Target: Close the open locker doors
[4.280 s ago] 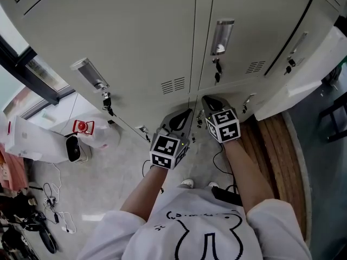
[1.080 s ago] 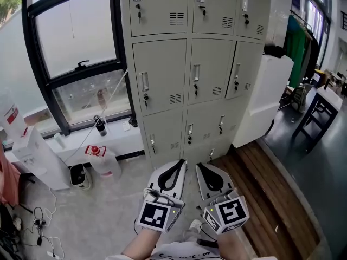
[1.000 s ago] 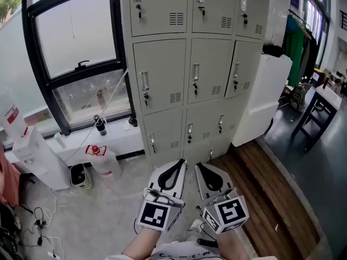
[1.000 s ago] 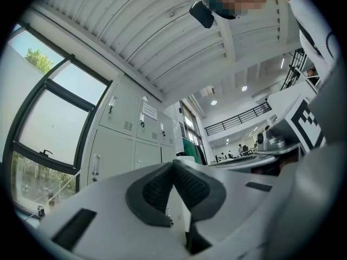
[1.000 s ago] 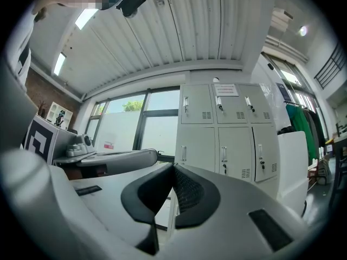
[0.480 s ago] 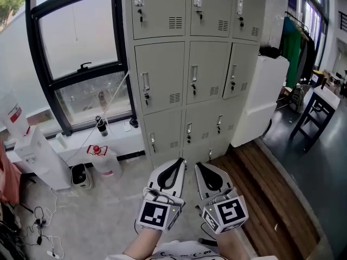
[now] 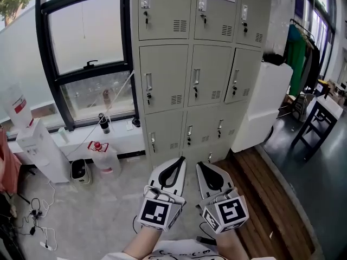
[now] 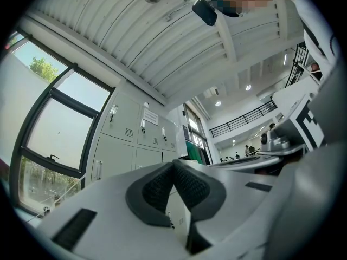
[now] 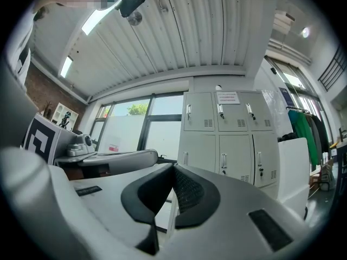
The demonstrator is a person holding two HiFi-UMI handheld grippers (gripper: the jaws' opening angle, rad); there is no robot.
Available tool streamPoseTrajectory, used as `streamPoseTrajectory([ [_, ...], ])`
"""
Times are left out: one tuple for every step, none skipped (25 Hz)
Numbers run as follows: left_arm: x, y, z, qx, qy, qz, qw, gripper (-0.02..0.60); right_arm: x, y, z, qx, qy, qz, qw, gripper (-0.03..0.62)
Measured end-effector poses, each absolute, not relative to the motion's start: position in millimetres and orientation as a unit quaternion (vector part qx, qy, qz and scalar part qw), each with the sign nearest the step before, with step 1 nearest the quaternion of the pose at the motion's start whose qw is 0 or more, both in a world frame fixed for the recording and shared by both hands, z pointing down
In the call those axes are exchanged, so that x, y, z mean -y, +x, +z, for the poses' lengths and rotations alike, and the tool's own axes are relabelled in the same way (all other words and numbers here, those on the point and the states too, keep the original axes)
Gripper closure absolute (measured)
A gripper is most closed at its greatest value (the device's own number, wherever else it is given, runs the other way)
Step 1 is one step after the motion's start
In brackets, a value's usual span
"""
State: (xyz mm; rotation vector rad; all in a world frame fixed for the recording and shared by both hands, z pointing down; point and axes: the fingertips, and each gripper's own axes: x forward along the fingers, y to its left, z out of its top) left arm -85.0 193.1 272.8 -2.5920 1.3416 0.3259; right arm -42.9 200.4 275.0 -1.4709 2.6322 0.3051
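A grey bank of lockers (image 7: 195, 69) stands ahead of me, three columns wide, and every door that shows is shut flat, each with a handle and a key. It also shows in the right gripper view as lockers (image 9: 225, 140) and in the left gripper view as lockers (image 8: 127, 145). My left gripper (image 7: 177, 166) and right gripper (image 7: 201, 168) hang side by side low in the head view, well short of the lockers, touching nothing. Both have their jaws shut with nothing between them.
A large window (image 7: 87, 53) fills the wall left of the lockers, with a sill holding bottles. A white water dispenser (image 7: 40, 148) and a water jug (image 7: 103, 158) stand at the left. A white cabinet (image 7: 260, 107) and dark table (image 7: 320, 115) are at the right. Wooden flooring (image 7: 265, 205) runs beside me.
My view has tilted up and back from the lower lockers over the last seconds, then drifted slightly. Both grippers stay shut in the same place before me.
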Motion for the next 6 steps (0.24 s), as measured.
streamPoseTrajectory([
  [-192.7, -83.8, 272.4, -0.455, -0.878, 0.108, 0.103, 0.569, -199.4, -42.4, 274.2, -0.868, -0.483, 0.101, 0.056, 0.571],
  [-192.4, -82.6, 271.1, -0.455, -0.878, 0.107, 0.104, 0.569, -198.5, -42.1, 273.3, -0.868, -0.482, 0.102, 0.057, 0.571],
  [-192.2, -81.4, 269.5, -0.455, -0.878, 0.105, 0.105, 0.569, -197.8, -41.9, 272.6, -0.869, -0.481, 0.104, 0.058, 0.571],
  [-191.8, -80.4, 268.3, -0.456, -0.878, 0.104, 0.106, 0.569, -197.2, -41.6, 271.9, -0.869, -0.48, 0.105, 0.058, 0.571],
  [-191.3, -79.5, 267.5, -0.456, -0.877, 0.104, 0.107, 0.569, -196.6, -41.3, 271.4, -0.869, -0.479, 0.107, 0.058, 0.571],
  [-190.8, -78.6, 266.8, -0.456, -0.877, 0.103, 0.108, 0.569, -196.1, -41.0, 270.8, -0.869, -0.478, 0.108, 0.059, 0.571],
])
